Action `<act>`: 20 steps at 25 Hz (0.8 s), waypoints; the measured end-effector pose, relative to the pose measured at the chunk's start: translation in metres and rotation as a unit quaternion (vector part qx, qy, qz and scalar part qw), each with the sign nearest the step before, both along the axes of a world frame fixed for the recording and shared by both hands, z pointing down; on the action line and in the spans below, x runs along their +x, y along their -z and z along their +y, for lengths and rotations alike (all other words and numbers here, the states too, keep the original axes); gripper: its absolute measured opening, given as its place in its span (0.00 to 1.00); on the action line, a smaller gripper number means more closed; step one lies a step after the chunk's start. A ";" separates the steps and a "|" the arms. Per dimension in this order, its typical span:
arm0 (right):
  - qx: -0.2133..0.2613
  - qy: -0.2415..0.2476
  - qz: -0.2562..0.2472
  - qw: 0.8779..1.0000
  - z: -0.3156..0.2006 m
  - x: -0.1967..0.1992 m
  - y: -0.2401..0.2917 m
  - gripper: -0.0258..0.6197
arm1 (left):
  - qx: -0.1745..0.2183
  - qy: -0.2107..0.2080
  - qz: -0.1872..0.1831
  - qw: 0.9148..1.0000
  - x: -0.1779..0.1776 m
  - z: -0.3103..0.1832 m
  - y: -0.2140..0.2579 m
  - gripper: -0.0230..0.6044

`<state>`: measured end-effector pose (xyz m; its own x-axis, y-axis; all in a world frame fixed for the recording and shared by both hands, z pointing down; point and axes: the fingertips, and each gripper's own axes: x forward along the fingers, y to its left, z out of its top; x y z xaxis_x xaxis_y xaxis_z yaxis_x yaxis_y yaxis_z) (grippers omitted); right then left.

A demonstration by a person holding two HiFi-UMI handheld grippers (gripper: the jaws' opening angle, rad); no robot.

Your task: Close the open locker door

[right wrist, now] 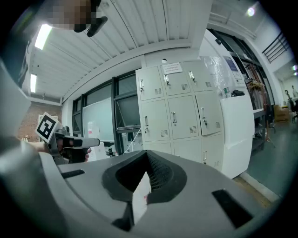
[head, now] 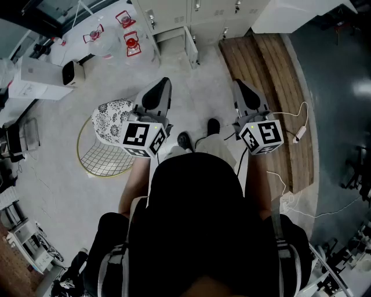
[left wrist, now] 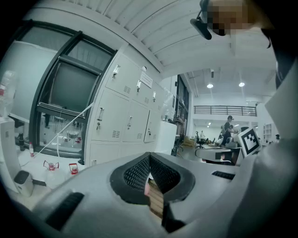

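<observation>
Both grippers are up and held roughly level in front of the person, well short of the lockers. The left gripper (head: 161, 87) has its jaws drawn together, the dark ribbed pads meeting at the tip with nothing between them; its own view shows only a sliver of floor through the notch behind the tip. The right gripper (head: 241, 88) matches it, jaws fully closed and empty. The two are apart, one at each side of the person's shoes (head: 198, 133).

Ahead, at the top of the head view, stands the bank of pale lockers (head: 200, 10). The open locker door (head: 191, 45) is in the bottom row, swung out over the floor, its compartment (head: 170, 36) showing beside it; it lies ahead, between the lines of the two grippers, and neither gripper touches it.

To the left sits a wire-frame seat (head: 104, 152) with a patterned cushion (head: 113, 123), just beside the left gripper's marker cube (head: 142, 137) in the picture. To the right a strip of wooden decking (head: 272, 75) runs away from the lockers, with a white cable (head: 290, 110) trailing across it.
</observation>
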<state>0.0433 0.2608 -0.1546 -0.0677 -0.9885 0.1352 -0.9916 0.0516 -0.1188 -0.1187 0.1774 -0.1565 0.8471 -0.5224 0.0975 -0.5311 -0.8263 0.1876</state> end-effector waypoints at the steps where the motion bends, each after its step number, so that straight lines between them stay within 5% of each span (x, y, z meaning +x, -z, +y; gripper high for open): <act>1: -0.001 0.001 0.001 1.000 0.001 -0.003 0.001 0.04 | 0.000 -0.001 0.001 1.000 -0.002 0.000 0.001 0.06; 20: -0.022 -0.026 -0.011 0.999 -0.003 -0.017 -0.014 0.04 | -0.004 -0.019 0.003 1.000 -0.015 -0.001 -0.003 0.06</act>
<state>0.0266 0.2582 -0.1404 -0.0196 -0.9839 0.1774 -0.9898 -0.0060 -0.1426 -0.1334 0.1762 -0.1531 0.8670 -0.4887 0.0973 -0.4981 -0.8443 0.1975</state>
